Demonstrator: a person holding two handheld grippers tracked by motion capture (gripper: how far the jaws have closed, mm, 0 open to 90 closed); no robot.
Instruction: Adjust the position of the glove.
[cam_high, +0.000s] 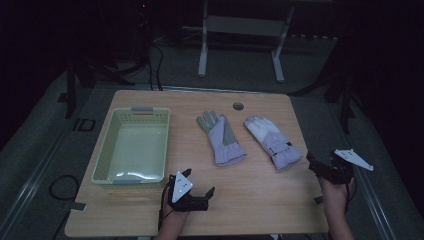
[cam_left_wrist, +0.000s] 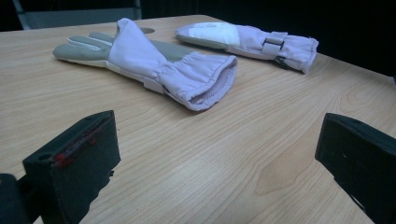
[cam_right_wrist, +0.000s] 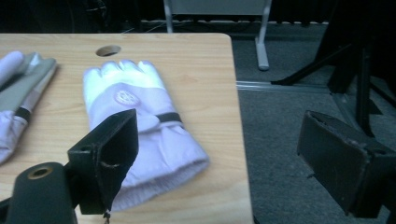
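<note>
Two lilac gloves, one (cam_high: 222, 138) palm-up and the other (cam_high: 273, 141) just beside it, lie on the wooden table (cam_high: 250, 200) right of a pale green basket (cam_high: 102, 160), grippers left (cam_high: 199, 196) and right (cam_high: 320, 169) hanging near the front edge.

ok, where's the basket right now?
High view: the basket sits on the table's left side, left of the two gloves, just beyond the left tool.

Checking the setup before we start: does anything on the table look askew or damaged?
Nothing stands out. Both gloves lie flat, apart, cuffs toward the person; the basket sits upright and empty.
</note>
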